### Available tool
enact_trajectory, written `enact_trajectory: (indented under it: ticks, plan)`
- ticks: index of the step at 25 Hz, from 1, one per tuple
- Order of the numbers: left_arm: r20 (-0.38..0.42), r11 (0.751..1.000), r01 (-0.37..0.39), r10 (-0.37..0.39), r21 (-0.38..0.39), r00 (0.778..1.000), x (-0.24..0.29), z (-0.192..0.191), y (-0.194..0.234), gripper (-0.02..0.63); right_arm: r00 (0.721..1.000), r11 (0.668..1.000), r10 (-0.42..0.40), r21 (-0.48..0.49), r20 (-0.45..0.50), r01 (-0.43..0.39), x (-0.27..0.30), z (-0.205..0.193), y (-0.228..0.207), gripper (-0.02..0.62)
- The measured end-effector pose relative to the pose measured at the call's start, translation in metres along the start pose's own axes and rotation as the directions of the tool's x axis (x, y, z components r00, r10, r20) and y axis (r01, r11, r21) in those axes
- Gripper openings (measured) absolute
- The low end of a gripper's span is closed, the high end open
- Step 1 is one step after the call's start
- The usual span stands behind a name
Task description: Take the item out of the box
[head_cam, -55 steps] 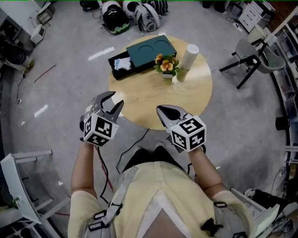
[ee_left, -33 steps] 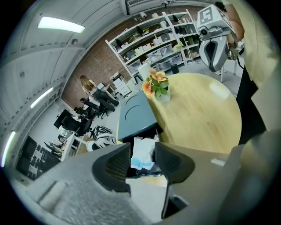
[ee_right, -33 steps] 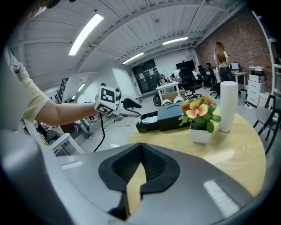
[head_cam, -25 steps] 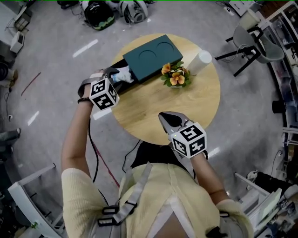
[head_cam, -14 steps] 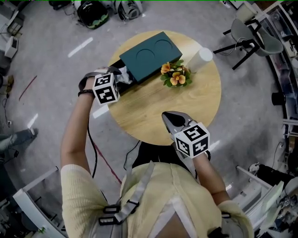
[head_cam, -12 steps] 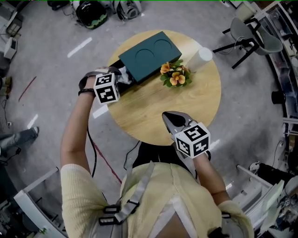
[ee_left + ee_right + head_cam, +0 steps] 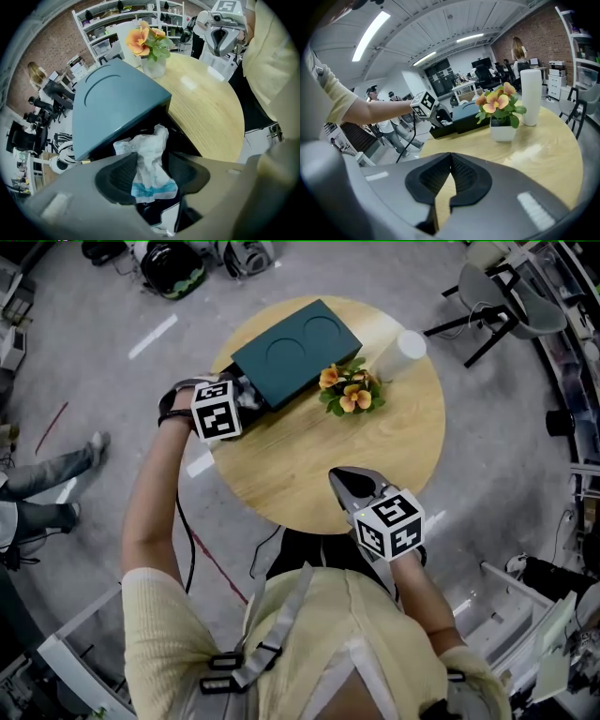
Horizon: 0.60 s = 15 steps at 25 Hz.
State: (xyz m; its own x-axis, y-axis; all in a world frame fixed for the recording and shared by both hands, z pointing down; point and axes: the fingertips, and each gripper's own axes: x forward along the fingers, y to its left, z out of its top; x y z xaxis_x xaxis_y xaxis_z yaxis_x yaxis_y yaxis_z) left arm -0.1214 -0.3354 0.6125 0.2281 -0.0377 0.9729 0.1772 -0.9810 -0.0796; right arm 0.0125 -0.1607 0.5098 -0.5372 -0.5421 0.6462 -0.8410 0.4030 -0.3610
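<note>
Teal was the colour of the lid on the box (image 7: pixel 291 348), which was set near the far-left edge of a round wooden table (image 7: pixel 375 456), with the black tray beneath the lid left uncovered at its left end. In that uncovered end a crumpled white packet (image 7: pixel 147 140) with a blue band was seen, lying inside the box. The left gripper (image 7: pixel 246 390) was held at this open end, and in the left gripper view its jaws were caught opening, stood wide apart, with the packet placed between them but not clamped by the pads (image 7: pixel 123 171). The right gripper (image 7: pixel 345 482) was held well apart from the box, over the near edge of the table; in the right gripper view its jaws were brought together at the tips, and nothing was held between them. A flower pot (image 7: pixel 345 395) and a white cylinder (image 7: pixel 401 352) were stood just beside the box.
</note>
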Motion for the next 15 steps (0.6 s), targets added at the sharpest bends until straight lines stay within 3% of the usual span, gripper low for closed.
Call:
enact_trajectory:
  ticks: [5, 15]
  plan:
    - [0.005, 0.999, 0.032, -0.032, -0.012, 0.999, 0.002, -0.001, -0.001, 0.219, 1.0, 1.0, -0.003, 0.007, -0.004, 0.003, 0.004, -0.004, 0.003, 0.005]
    - [0.054, 0.999, 0.006, -0.004, -0.039, 0.999, 0.002, 0.0, -0.007, 0.153, 1.0, 1.0, 0.01, 0.026, -0.002, -0.01, 0.004, -0.012, 0.012, 0.005]
